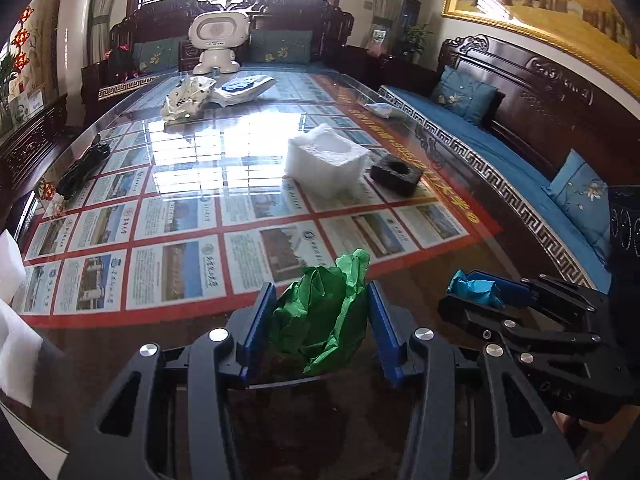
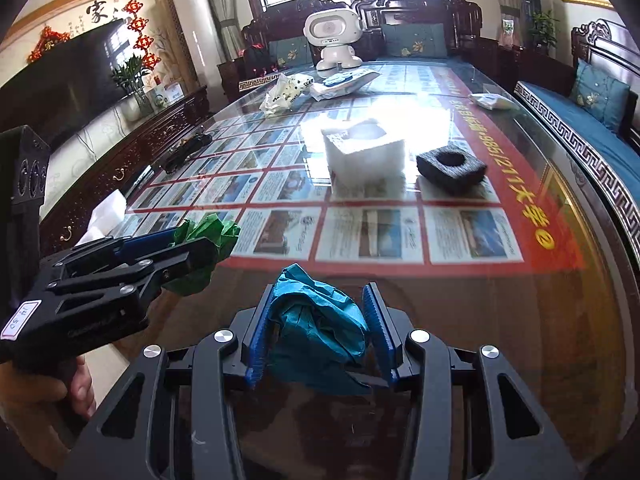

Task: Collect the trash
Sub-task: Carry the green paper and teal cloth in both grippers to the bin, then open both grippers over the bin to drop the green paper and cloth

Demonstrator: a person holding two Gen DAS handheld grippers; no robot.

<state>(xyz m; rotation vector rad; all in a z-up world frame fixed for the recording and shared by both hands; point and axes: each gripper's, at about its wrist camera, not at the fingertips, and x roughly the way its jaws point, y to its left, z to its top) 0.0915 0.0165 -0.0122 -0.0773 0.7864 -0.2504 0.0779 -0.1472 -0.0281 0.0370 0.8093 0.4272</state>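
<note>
Here the left gripper [image 1: 322, 320] clamps a green paper wad [image 1: 320, 312] between its blue pads, above the near edge of the glass table [image 1: 192, 160]. Just beside it, the right gripper [image 2: 316, 324] pinches a teal wad [image 2: 316, 332]. Farther out on the table sit a white foam block [image 1: 326, 158] and a black foam piece [image 1: 396, 174], near each other. Beyond them lie crumpled bags [image 1: 188, 98], then a white toy robot [image 1: 216, 40] at the far end.

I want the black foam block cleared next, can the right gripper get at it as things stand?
Probably not yet. The path over the glass table to the black foam block looks open, but the right gripper is already shut on crumpled teal paper, so it must drop that first.
</note>
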